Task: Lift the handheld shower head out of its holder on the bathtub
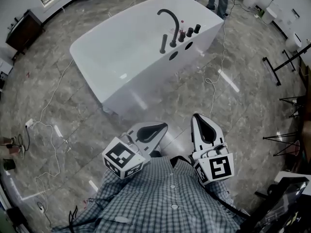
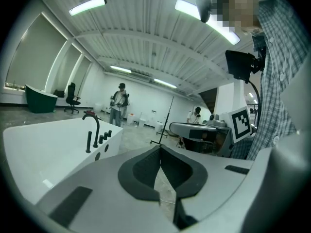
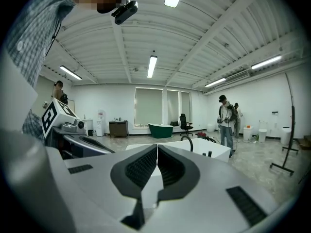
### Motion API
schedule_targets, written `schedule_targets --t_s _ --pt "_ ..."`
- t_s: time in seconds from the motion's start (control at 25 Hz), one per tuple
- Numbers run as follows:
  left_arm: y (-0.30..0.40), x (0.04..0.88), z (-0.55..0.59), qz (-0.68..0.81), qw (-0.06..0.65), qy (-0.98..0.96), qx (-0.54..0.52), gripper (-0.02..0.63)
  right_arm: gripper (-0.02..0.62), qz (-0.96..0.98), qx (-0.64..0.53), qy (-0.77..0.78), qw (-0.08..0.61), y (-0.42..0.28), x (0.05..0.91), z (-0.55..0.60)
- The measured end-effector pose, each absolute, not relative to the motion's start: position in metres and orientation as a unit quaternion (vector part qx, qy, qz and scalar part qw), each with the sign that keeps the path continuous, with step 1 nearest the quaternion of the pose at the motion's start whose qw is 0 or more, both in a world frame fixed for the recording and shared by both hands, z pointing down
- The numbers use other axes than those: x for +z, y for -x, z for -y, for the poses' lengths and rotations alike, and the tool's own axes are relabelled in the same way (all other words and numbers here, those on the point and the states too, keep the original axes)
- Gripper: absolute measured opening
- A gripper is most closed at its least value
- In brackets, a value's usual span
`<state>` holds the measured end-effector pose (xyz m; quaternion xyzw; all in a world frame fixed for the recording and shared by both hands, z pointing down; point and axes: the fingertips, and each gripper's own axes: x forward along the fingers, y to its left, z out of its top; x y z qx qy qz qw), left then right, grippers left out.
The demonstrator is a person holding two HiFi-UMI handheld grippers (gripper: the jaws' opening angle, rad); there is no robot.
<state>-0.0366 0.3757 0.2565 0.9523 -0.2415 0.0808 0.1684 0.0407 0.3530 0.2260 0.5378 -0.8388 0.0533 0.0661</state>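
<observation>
The step in hand is judged to be the approach: the bathtub (image 1: 112,52) stands well apart from both grippers, which are held close to the checked shirt (image 1: 165,198) at the lower edge of the head view. The left gripper (image 1: 164,125) is seen with its jaws pressed together and nothing between them, and the right gripper (image 1: 196,116) is likewise closed and empty. The handheld shower head (image 1: 164,43) is seated upright in its holder on the tub's near long rim, toward the right-hand end, just beside the arched spout (image 1: 170,21) and a row of dark knobs (image 1: 189,32). For the step to be done well, one gripper should be brought up to that rim, its jaws opened before arrival, and the slim dark handle taken across its middle, clear of the spout. The pull is best made straight up along the handle's own line, so that the holder is not levered. A hose cannot be made out, so slack should be allowed for. The cable (image 1: 214,81) lying between person and tub should be stepped over.
</observation>
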Motion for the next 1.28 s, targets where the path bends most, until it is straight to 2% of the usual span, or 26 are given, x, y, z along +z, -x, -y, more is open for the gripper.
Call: schedule_targets --t_s 0.68,1.28 --pt "0.018 0.272 -0.31 0.23 0.17 -0.955 0.082 0.009 0.017 0.835 0.063 -0.542 0.074 -0.059 0.248 -0.283" --pt "-0.013 0.281 -0.155 0.287 0.188 -0.935 0.091 0.009 0.017 0.842 0.086 -0.527 0.079 -0.115 0.26 -0.114"
